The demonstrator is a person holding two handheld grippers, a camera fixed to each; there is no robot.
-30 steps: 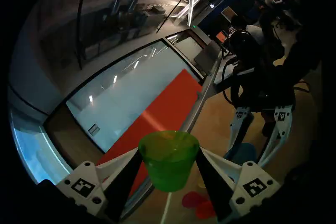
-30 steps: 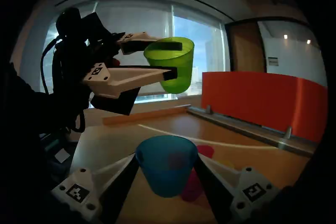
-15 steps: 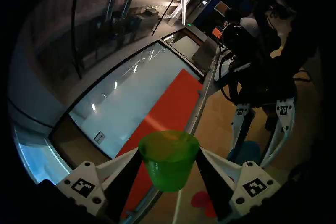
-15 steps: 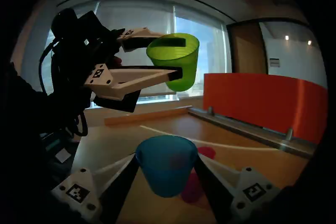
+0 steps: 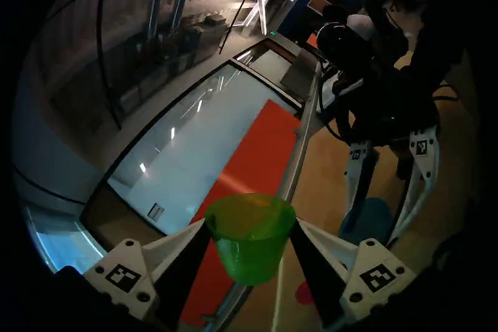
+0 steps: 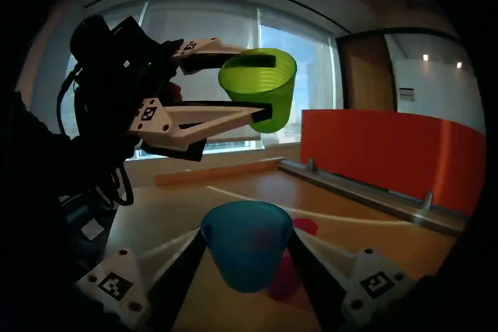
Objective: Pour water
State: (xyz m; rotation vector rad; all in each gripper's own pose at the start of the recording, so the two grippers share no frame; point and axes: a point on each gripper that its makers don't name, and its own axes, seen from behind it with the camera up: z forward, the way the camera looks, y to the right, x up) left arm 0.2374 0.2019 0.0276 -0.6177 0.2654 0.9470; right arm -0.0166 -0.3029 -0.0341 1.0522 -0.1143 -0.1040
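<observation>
Up above the wooden table (image 6: 180, 207), the left gripper (image 6: 269, 85) holds a green cup (image 6: 260, 83), one finger pressed on each side of its wall. In the right gripper view this cup hangs in front of the bright window (image 6: 187, 27). It is tipped off upright: the mouth leans toward the camera so the ribbed inside shows, and the narrower base points down and away. Its long axis runs from the rim at the upper left to the base at the lower right.

Lower and nearer, the right gripper (image 6: 247, 238) clamps a blue cup (image 6: 247, 251) between its two fingers. That cup stands upright with its mouth up, just over the table. The green cup is above the blue one and well apart from it. Whether either cup holds water cannot be told.

A pink disc (image 6: 305, 225) lies on the table behind the blue cup. An orange panel (image 6: 386, 145) stands along the table's far edge.
</observation>
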